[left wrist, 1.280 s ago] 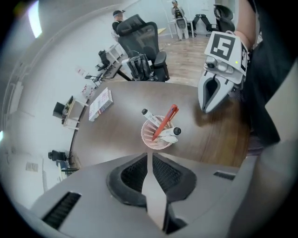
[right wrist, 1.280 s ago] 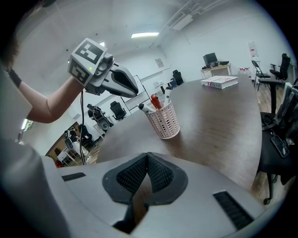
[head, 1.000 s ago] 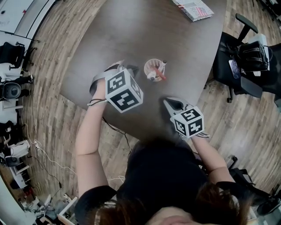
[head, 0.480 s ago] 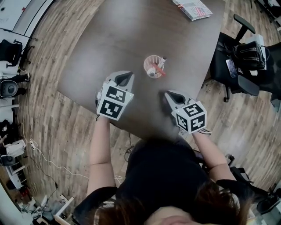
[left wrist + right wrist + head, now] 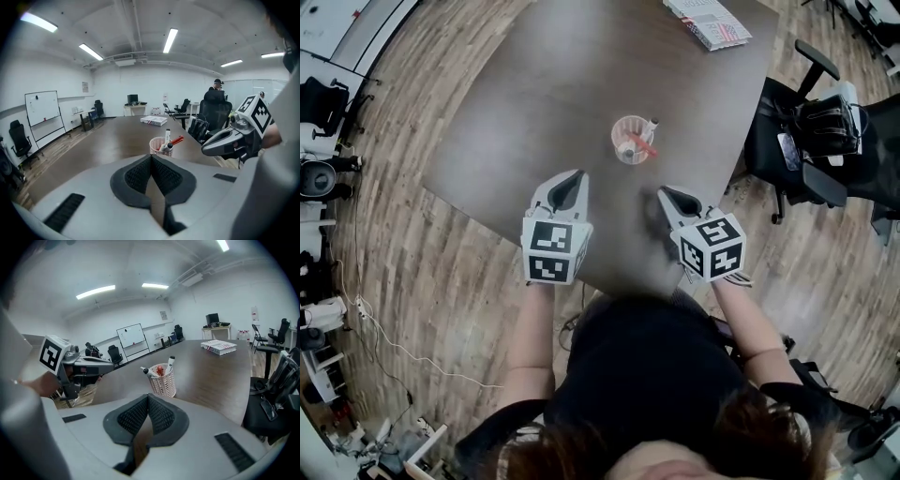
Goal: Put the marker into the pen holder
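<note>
markers (image 5: pixel 650 127) are already standing in the pen holder (image 5: pixel 630 139), which is sitting upright on the table (image 5: pixel 525 84). the left gripper (image 5: pixel 570 178) and the right gripper (image 5: pixel 667 195) are both hovering on the near side of the pen holder, well apart from it, with jaws pressed together on nothing. the placing is looking finished, so the sound move is drawing both grippers back level and clear, without brushing the light pen holder. the head view is showing the grippers flanking the pen holder's near side. only the gripper views are showing the pads meeting, and the right gripper view is showing a whiteboard (image 5: pixel 132 336) far beyond the pen holder.
</note>
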A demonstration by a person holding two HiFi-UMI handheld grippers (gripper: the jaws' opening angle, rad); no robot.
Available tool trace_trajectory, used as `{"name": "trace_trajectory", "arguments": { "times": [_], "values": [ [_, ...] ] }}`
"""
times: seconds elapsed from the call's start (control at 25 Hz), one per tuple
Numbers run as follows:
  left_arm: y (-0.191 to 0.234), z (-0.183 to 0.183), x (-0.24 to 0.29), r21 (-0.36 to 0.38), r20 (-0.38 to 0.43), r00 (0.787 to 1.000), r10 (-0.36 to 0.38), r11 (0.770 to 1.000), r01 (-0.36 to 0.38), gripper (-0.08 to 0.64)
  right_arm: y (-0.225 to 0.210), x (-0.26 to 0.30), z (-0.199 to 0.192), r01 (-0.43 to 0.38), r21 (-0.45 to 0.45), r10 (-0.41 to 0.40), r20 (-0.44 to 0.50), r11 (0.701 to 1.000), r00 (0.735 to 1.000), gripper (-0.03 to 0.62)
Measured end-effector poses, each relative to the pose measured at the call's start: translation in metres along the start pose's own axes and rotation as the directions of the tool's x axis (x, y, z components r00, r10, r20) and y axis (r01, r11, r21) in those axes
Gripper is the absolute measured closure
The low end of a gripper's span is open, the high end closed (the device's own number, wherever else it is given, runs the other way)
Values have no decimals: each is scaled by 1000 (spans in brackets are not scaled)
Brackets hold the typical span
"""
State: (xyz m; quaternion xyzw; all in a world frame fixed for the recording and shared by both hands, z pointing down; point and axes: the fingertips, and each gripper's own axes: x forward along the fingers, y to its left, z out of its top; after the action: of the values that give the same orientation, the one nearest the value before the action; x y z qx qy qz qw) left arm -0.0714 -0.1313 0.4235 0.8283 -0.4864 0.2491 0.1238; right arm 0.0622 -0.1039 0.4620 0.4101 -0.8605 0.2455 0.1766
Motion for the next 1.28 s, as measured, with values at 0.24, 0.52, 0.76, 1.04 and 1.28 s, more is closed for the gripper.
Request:
{"name": "trace_trajectory", "arguments": {
  "times": [0.24, 0.52, 0.76, 1.04, 1.28],
  "values": [
    [3, -9, -23, -136, 60, 997, 56, 990, -47, 532, 6, -9, 10, 17, -20, -17, 28, 1000, 999, 575],
    [5, -30, -41, -214, 56, 993, 108, 972, -94, 532, 9, -18, 19, 37, -47, -34, 52, 998, 998, 574],
    [1, -36, -52, -238, 72, 989, 126, 965, -106, 532, 13, -20, 18, 40, -49, -38, 51, 998, 998, 575],
    [0, -43, -55, -260, 64, 991, 119, 961, -99, 532, 19, -19, 16, 39, -57, -36, 46, 998, 998, 575],
    [-7, -45, -55, -228, 48, 995, 88, 971, -75, 532, 21, -22, 19, 40, -57, -36, 57, 998, 998, 575]
  ]
}}
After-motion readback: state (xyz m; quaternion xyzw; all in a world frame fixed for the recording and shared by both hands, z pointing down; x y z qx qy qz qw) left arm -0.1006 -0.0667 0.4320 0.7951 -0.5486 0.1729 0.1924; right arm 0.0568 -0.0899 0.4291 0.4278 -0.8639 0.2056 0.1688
